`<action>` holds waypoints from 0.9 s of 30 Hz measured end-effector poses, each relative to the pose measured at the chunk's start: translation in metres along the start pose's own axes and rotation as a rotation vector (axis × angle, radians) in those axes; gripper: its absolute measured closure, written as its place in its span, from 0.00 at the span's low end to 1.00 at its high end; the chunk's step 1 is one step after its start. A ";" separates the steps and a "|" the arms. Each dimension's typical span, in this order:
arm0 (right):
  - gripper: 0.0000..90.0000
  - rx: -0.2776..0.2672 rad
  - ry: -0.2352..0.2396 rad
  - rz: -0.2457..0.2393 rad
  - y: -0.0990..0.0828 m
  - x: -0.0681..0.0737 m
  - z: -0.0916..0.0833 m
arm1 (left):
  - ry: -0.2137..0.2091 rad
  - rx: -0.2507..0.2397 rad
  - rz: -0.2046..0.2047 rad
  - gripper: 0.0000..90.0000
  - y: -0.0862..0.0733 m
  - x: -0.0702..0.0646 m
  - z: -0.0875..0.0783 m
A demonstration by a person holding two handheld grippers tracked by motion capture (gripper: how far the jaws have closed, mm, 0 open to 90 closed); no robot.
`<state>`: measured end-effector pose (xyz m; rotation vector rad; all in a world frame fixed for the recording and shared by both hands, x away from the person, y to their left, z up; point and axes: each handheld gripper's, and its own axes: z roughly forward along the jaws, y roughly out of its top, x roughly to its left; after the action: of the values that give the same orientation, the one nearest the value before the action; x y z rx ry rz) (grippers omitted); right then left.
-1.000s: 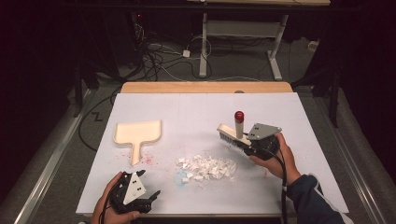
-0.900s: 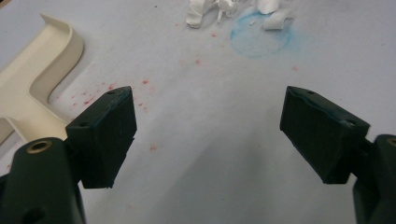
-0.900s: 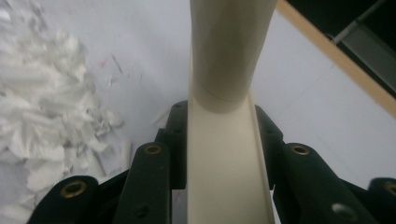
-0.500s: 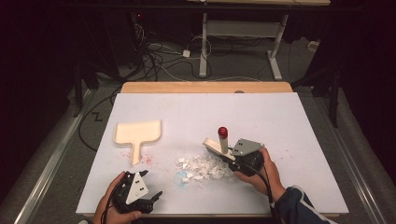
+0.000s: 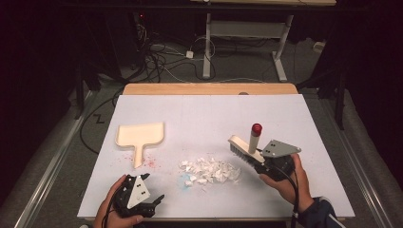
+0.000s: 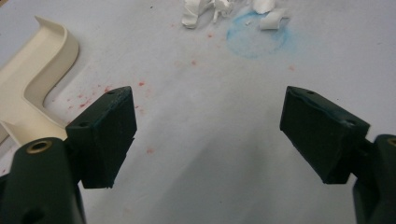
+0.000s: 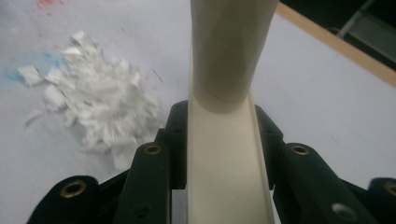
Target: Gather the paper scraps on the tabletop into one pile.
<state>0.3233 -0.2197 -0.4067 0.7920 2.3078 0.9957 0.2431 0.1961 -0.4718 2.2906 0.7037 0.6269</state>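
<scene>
Dustpan (image 5: 141,136) empty, left of paper scraps (image 5: 209,171) mid-table. Right gripper (image 5: 266,161) clamped on brush (image 5: 243,148) just beside scraps — open mat beyond. Left gripper (image 5: 154,202) jaws apart at near edge.

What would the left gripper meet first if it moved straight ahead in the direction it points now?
Probably the scraps of white paper. The left gripper is open, with bare table between the jaws and the scraps and a blue smudge beyond. The cream dustpan lies off to one side.
</scene>
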 end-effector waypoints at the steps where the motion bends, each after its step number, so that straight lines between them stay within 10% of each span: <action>1: 0.76 0.013 -0.012 0.014 -0.005 0.000 -0.001 | -0.001 -0.001 0.000 0.19 0.000 0.000 0.000; 9: 0.76 0.031 -0.147 0.047 -0.012 0.015 0.012 | -0.002 -0.006 0.016 0.19 0.003 -0.003 -0.001; 18: 0.76 -0.023 -0.190 0.113 -0.003 0.003 0.007 | -0.012 -0.009 0.010 0.19 0.000 -0.001 -0.001; 23: 0.76 0.000 -0.076 0.179 -0.006 0.003 0.016 | -0.012 -0.011 0.017 0.19 0.001 -0.001 -0.002; 27: 0.76 -0.047 -0.117 0.133 0.001 0.003 0.004 | -0.014 -0.005 0.016 0.19 0.000 -0.001 -0.001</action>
<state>0.3243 -0.2152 -0.4087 0.9690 2.1486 1.0282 0.2419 0.1957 -0.4711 2.2957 0.6765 0.6190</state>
